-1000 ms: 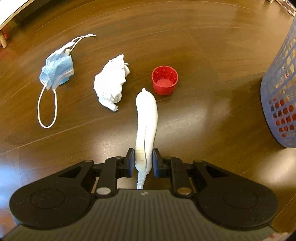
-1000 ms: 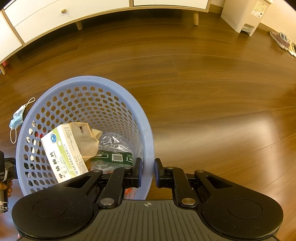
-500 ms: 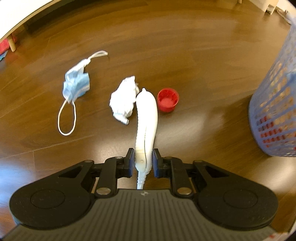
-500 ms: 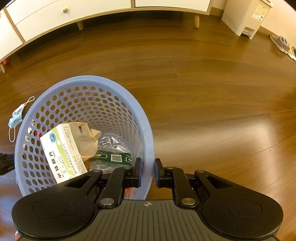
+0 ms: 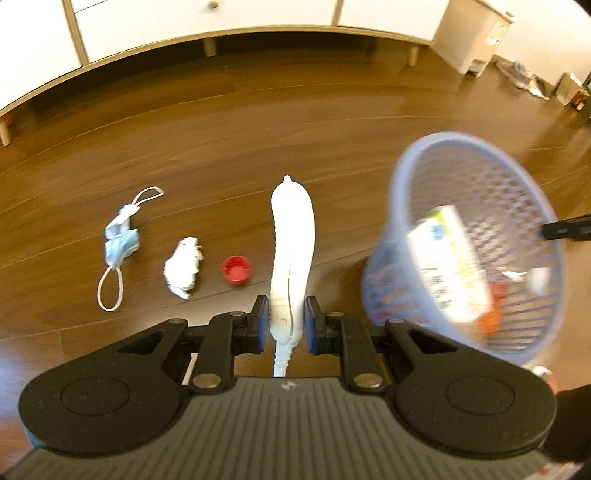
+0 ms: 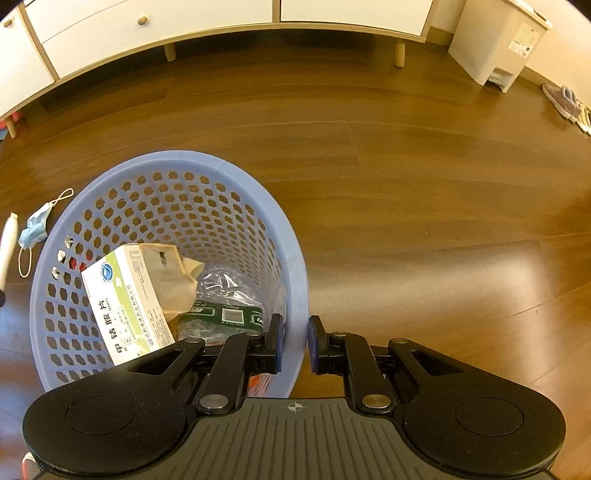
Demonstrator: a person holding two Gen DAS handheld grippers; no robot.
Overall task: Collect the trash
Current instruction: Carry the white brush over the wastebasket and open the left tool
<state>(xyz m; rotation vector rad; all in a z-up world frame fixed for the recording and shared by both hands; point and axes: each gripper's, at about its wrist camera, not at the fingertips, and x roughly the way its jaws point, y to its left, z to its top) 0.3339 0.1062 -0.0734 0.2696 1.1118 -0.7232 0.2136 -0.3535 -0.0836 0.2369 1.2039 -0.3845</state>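
My left gripper [image 5: 283,319] is shut on a long white plastic piece [image 5: 293,243], held in the air pointing forward. On the floor to its left lie a red cap [image 5: 236,270], a crumpled white tissue [image 5: 183,267] and a blue face mask [image 5: 122,242]. The blue mesh basket [image 5: 476,240] stands blurred at the right. In the right wrist view my right gripper [image 6: 294,341] is shut on the basket's near rim [image 6: 295,295]. Inside lie a green-and-white box [image 6: 125,302], brown paper and a crushed clear bottle [image 6: 225,299].
A white cabinet on wooden legs [image 6: 221,22] runs along the back. A white pedal bin [image 6: 498,40] stands at the far right, with shoes [image 6: 565,101] beyond it. Bare wooden floor [image 6: 424,184] spreads to the right of the basket.
My left gripper has risen and swung right with the white piece; the floor trash slid left and shrank, and the basket came into its view. The right gripper kept its hold on the rim.
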